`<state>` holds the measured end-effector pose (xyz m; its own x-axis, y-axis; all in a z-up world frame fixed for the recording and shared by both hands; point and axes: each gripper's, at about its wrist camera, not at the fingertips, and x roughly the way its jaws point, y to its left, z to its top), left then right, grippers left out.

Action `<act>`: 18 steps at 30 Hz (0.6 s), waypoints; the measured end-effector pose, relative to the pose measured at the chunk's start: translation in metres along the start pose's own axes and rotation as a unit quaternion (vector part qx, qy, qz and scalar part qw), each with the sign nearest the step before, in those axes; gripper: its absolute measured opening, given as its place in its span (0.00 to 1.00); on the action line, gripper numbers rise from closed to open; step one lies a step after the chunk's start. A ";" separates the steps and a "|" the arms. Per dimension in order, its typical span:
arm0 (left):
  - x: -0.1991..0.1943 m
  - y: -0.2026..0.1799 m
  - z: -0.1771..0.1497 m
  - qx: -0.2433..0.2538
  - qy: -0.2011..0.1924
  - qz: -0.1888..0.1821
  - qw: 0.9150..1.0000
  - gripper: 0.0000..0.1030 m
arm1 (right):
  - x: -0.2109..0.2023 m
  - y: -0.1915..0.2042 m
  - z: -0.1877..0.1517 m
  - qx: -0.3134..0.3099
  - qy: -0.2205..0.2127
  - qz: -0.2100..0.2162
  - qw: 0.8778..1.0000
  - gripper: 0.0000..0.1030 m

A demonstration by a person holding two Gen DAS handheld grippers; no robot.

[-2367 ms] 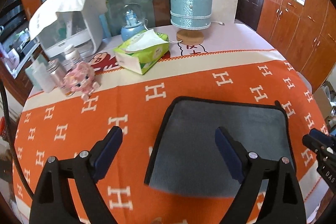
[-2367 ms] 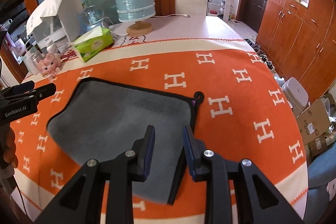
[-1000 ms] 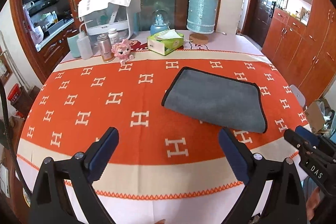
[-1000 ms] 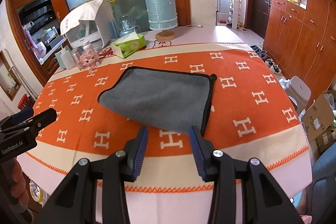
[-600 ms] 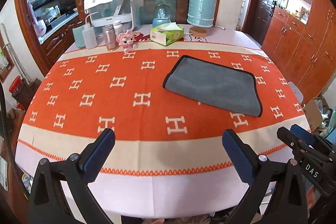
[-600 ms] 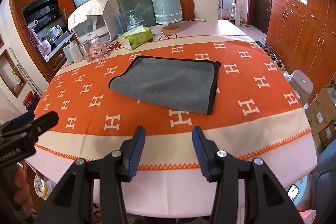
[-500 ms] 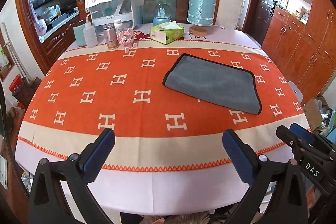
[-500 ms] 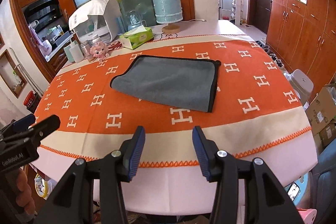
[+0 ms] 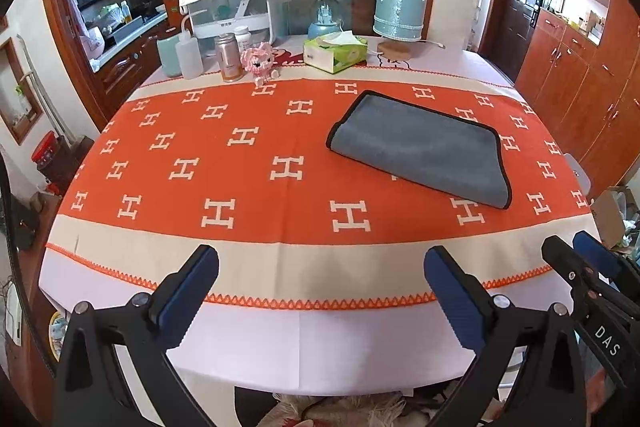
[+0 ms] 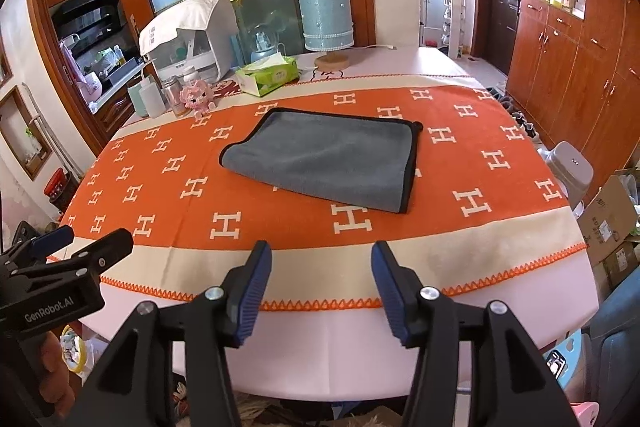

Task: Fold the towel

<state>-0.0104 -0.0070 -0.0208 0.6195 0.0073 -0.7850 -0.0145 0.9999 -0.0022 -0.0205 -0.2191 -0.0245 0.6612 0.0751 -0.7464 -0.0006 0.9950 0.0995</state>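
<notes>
A grey towel with a black edge lies folded flat on the orange tablecloth; it also shows in the right wrist view. My left gripper is open and empty, held off the table's near edge, well back from the towel. My right gripper is open and empty, also back past the near edge. The right gripper shows at the lower right of the left wrist view, and the left gripper shows at the lower left of the right wrist view.
At the table's far side stand a blue lamp, a green tissue box, a pink toy, bottles and a white covered appliance. Wooden cabinets and cardboard boxes are on the right.
Both grippers have pulled back from the towel to beyond the table's near edge. The right gripper, nearly closed by the towel's edge earlier, has opened wider. The towel lies still.
</notes>
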 end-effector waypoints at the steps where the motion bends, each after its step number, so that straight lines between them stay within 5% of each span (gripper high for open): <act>1: -0.001 -0.001 -0.001 0.003 0.000 0.001 1.000 0.99 | 0.000 0.001 -0.001 -0.001 0.000 0.000 1.000 0.53; 18: 0.003 0.002 -0.011 0.009 0.015 0.001 1.000 0.99 | 0.005 0.009 -0.008 -0.004 0.017 0.001 1.000 0.53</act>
<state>-0.0167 -0.0051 -0.0300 0.5951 0.0084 -0.8036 -0.0005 0.9999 0.0100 -0.0228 -0.2091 -0.0327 0.6347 0.0801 -0.7686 -0.0086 0.9953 0.0966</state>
